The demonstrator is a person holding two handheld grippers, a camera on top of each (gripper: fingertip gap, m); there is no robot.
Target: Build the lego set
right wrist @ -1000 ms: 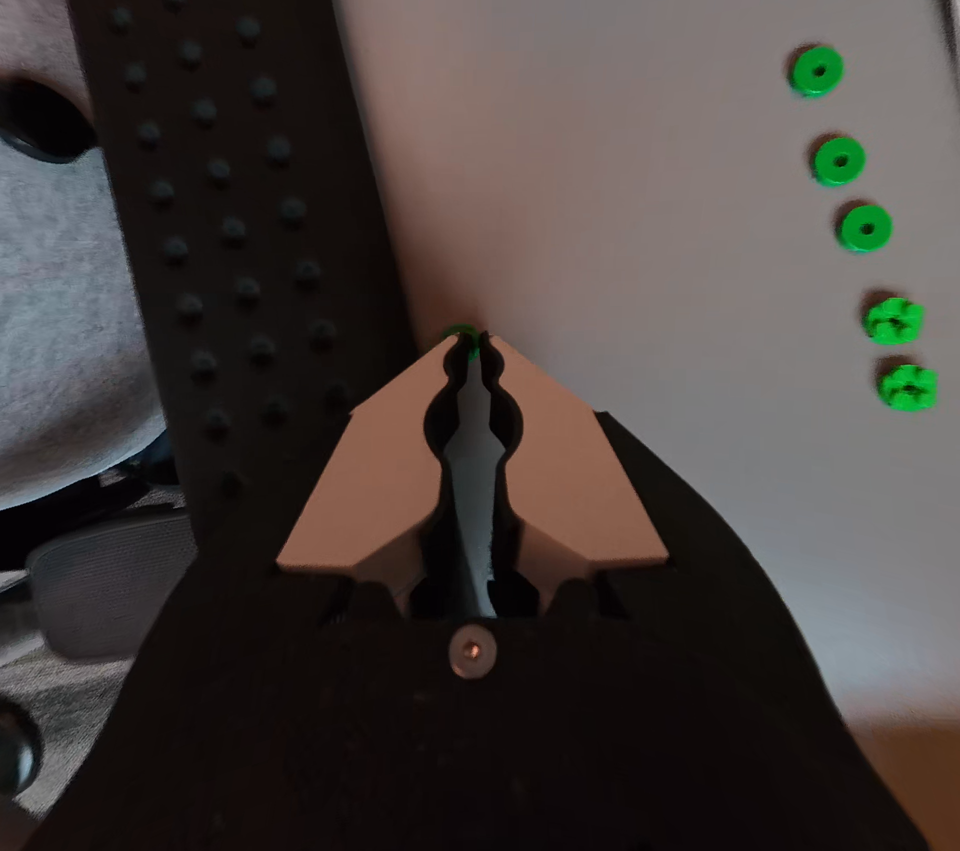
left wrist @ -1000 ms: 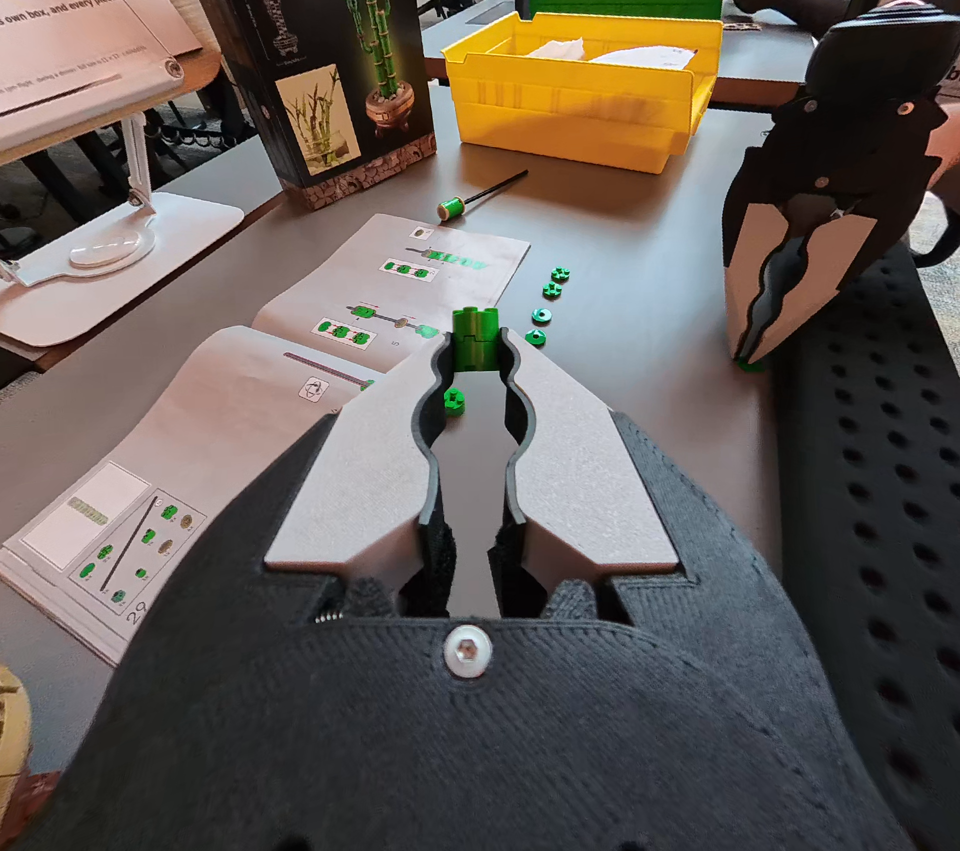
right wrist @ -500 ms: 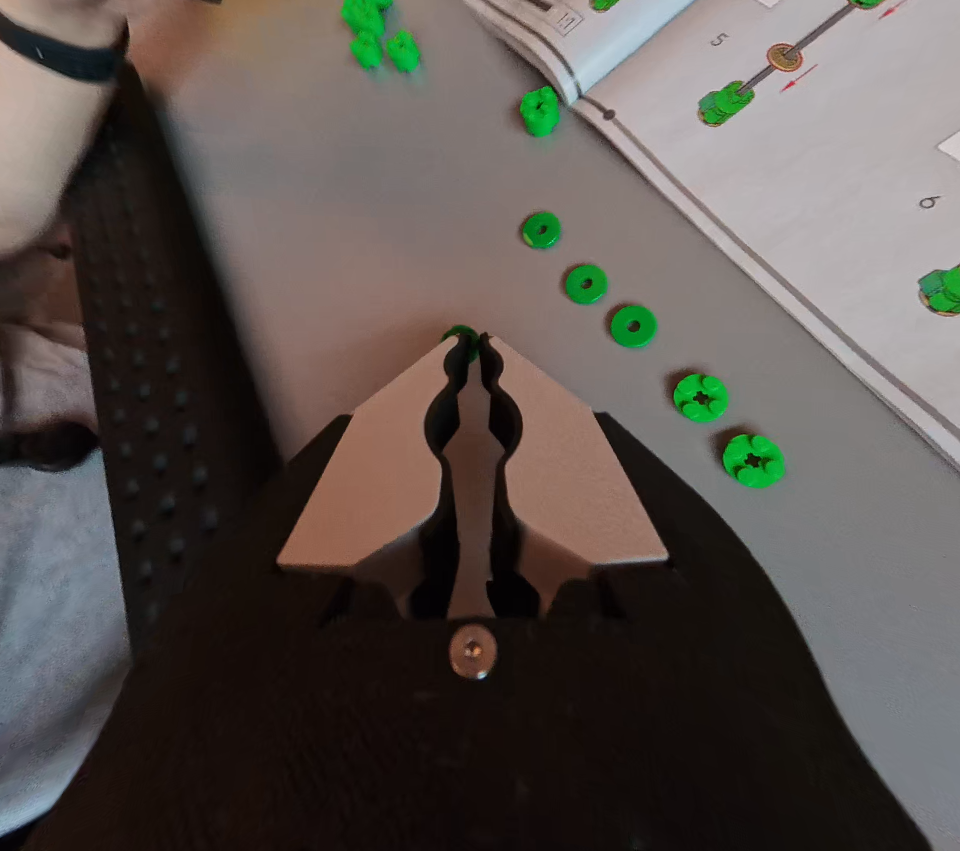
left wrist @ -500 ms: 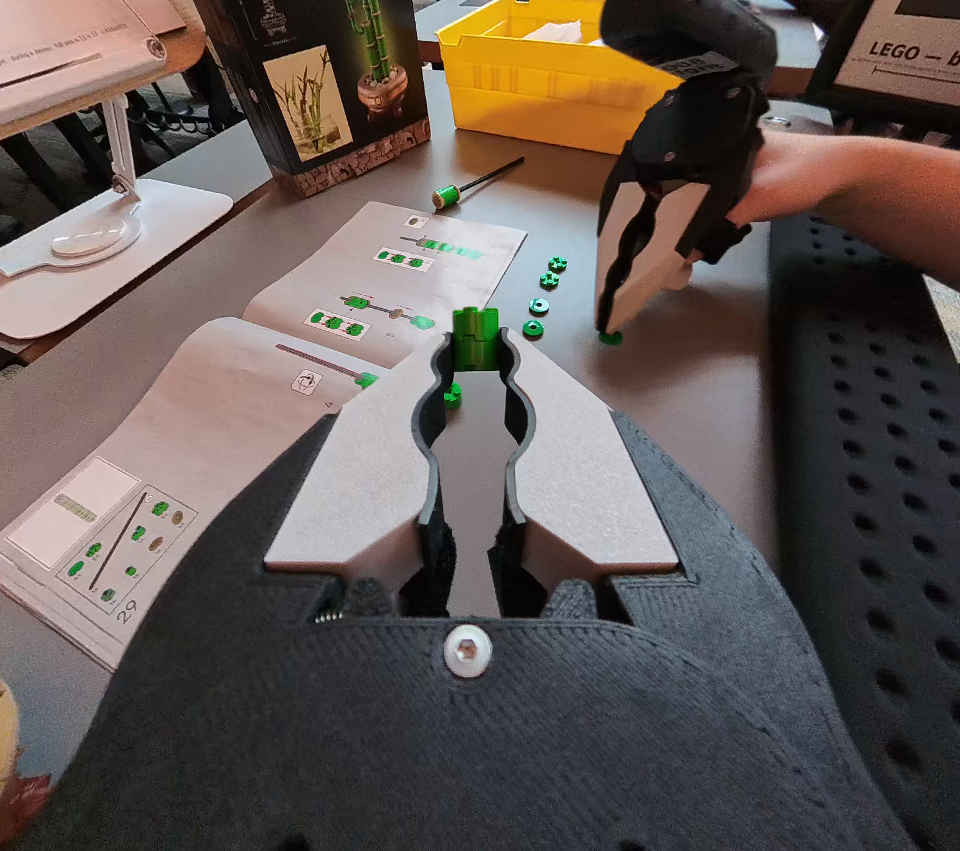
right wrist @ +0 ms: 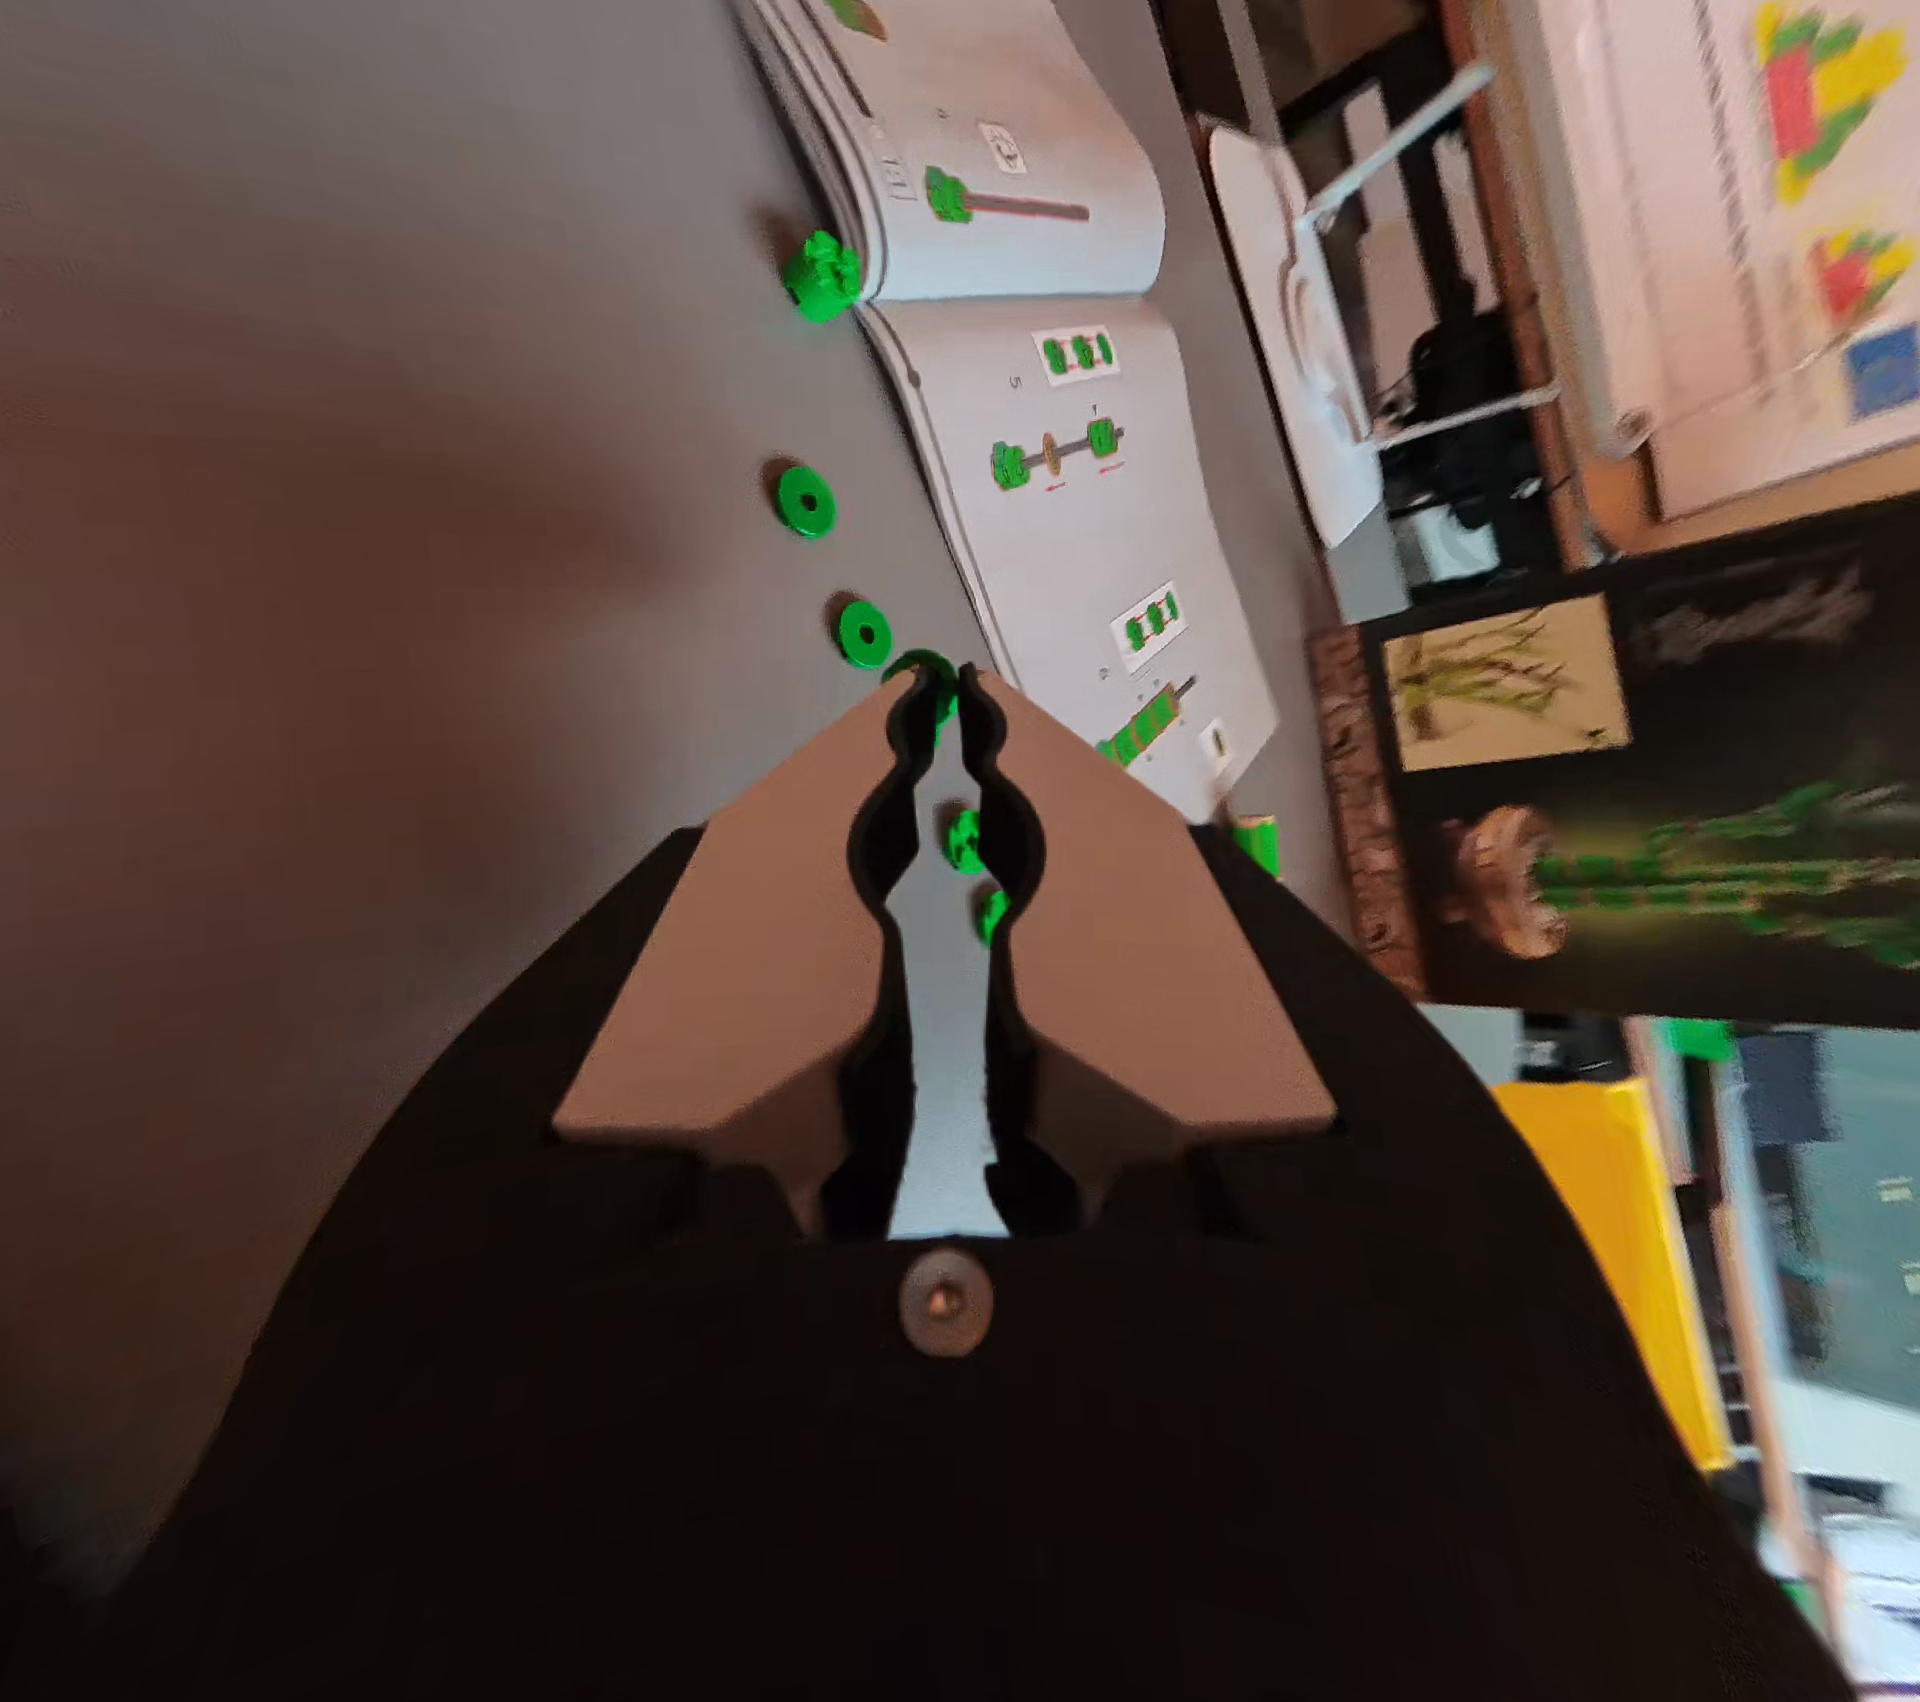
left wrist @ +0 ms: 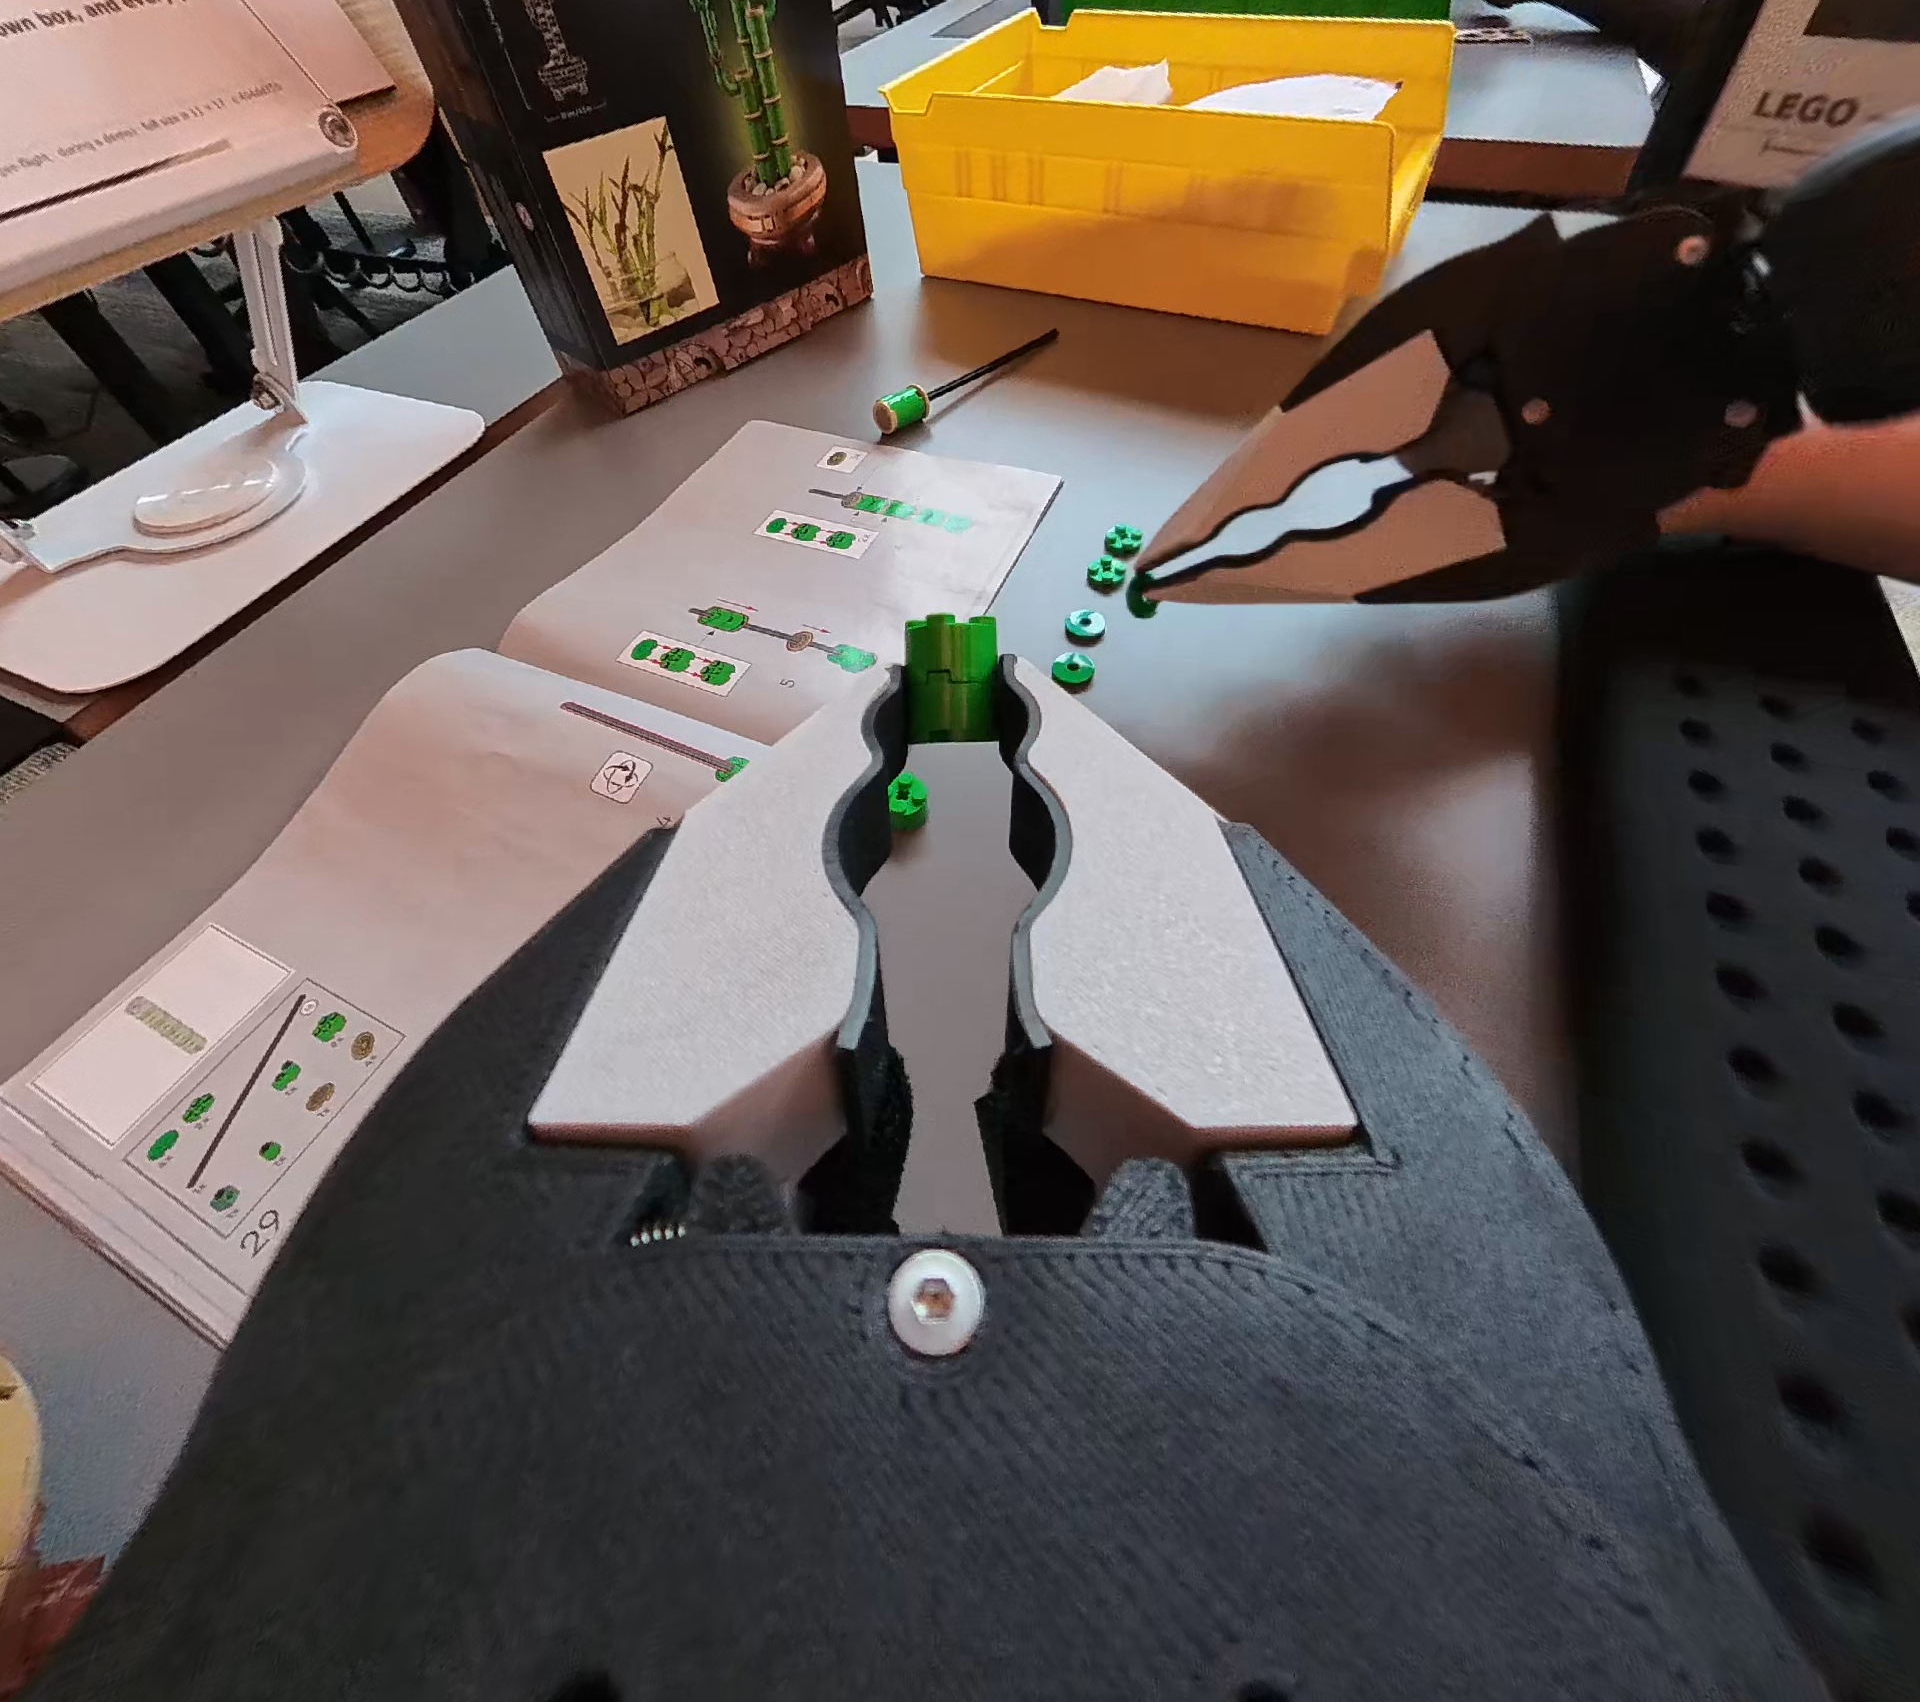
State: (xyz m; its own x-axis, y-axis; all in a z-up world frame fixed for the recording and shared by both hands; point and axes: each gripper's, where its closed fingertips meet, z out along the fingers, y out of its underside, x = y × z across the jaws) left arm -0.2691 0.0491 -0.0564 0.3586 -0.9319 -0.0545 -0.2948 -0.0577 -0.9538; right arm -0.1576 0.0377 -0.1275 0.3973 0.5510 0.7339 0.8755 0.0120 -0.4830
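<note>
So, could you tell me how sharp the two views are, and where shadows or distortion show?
Left wrist view: mostly sharp, the green stack in the left claw crisp; wide-angle bending tilts the box and bin. Right wrist view: rolled sideways and motion-blurred toward the right edge, with a broad soft shadow on the table; the right claw pinches a green disc.

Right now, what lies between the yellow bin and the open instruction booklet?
A black axle with a green round piece on its end, seen in the left wrist view.
</note>
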